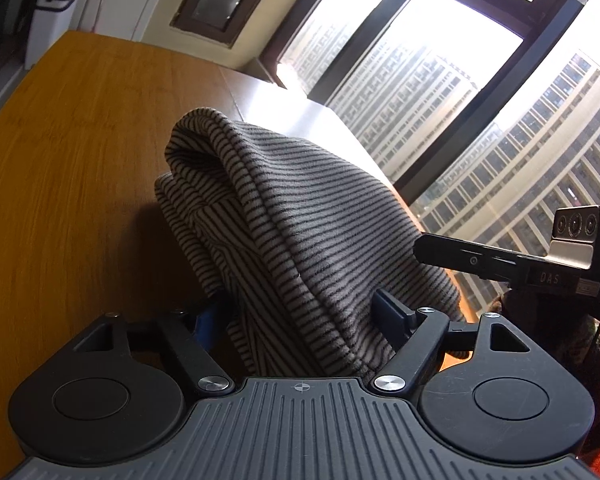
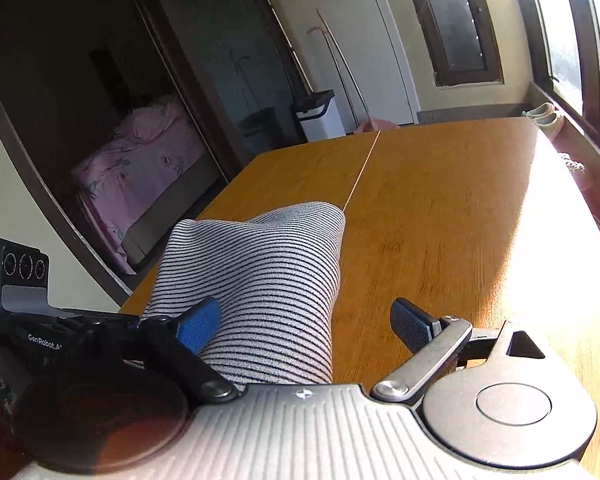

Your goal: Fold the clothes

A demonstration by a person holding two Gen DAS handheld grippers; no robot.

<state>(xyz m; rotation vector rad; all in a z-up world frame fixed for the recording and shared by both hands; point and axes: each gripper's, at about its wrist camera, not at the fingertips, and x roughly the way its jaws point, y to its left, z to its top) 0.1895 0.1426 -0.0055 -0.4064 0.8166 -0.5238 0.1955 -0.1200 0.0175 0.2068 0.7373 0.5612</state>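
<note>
Striped garment [image 1: 284, 216] is seen bunched and draped over the near part of the wooden table [image 1: 80, 152], rising in a folded hump between the two tools. Left gripper [image 1: 300, 320]: jaws are spread wide with cloth lying between them; the right pad touches the fabric edge, the left blue pad is half hidden behind it, so a clamp cannot be confirmed and it is read as released. Right gripper [image 2: 308, 324]: jaws are spread; the left blue pad [image 2: 200, 324] is pressed against the cloth side, the right pad stands clear over bare table, so nothing is pinched there. In the right wrist view the striped garment [image 2: 268, 280] runs forward from the tool toward the seam in the table [image 2: 440, 208], with open tabletop beyond it. The step is judged to be early: the garment is not laid flat yet, no clean fold line is visible, and a regrasp seems to be in hand. For the next move, an edge or corner is needed in each tool, both clamps closed on single layers, then the cloth spread flat before folding. Risk: several layers caught at once in the bunch
</note>
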